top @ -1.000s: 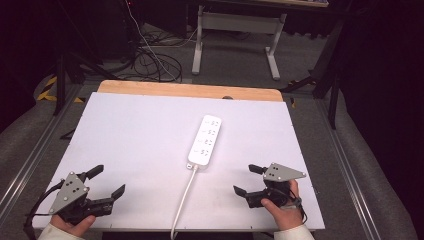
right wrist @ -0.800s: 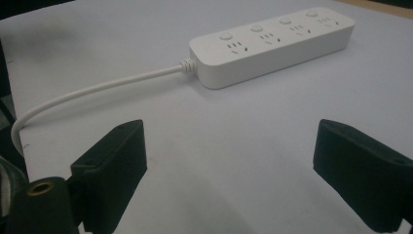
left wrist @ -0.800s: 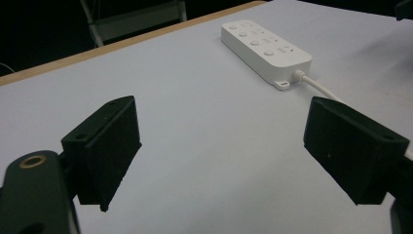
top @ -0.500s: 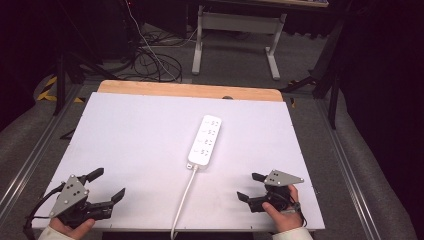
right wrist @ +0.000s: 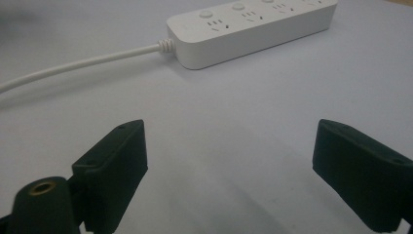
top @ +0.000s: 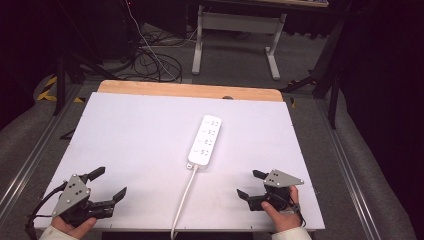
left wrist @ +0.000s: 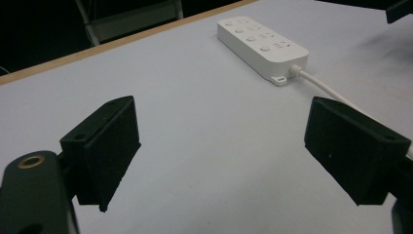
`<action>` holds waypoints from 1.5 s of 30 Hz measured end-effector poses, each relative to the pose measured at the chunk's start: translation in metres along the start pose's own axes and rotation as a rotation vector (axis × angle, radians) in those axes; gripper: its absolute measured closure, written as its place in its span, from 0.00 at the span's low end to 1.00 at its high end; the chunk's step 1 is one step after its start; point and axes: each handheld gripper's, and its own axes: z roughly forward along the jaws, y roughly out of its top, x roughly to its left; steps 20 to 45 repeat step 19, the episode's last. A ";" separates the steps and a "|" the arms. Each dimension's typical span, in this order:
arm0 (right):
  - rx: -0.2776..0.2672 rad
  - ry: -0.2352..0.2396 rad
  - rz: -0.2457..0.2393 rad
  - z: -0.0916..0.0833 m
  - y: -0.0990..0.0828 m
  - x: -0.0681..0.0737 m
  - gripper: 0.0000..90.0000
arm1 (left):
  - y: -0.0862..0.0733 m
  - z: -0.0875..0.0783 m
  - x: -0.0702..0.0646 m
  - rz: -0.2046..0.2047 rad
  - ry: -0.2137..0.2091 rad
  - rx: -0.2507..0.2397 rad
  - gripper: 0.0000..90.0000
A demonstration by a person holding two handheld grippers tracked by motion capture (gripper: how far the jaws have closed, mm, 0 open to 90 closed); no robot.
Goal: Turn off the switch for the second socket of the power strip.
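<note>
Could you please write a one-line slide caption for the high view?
Two open hand-held grippers, left gripper and right gripper, flank a white power strip on the white table.

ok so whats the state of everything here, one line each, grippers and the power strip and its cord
left gripper: open, jaws wide apart, holding nothing, near the table's front left corner
right gripper: open, holding nothing, near the front right corner
power strip: lying flat, sockets up, nothing plugged in, untouched
cord: attached to the strip's near end, running off the front edge
table: white top, wooden strip along the far edge
</note>
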 end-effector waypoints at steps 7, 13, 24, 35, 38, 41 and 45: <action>0.000 0.004 0.000 -0.001 0.000 0.000 0.16 | 0.000 0.000 0.002 -0.012 -0.011 -0.004 0.15; -0.001 0.004 -0.015 -0.001 0.000 0.001 0.16 | -0.002 0.000 0.002 0.021 0.002 -0.016 0.16; -0.002 0.003 -0.024 -0.001 0.001 0.002 0.16 | -0.002 -0.001 0.003 0.009 -0.004 -0.018 0.16; -0.002 0.003 -0.024 -0.001 0.001 0.002 0.16 | -0.002 -0.001 0.003 0.009 -0.004 -0.018 0.16; -0.002 0.003 -0.024 -0.001 0.001 0.002 0.16 | -0.002 -0.001 0.003 0.009 -0.004 -0.018 0.16; -0.002 0.003 -0.024 -0.001 0.001 0.002 0.16 | -0.002 -0.001 0.003 0.009 -0.004 -0.018 0.16; -0.002 0.003 -0.024 -0.001 0.001 0.002 0.16 | -0.002 -0.001 0.003 0.009 -0.004 -0.018 0.16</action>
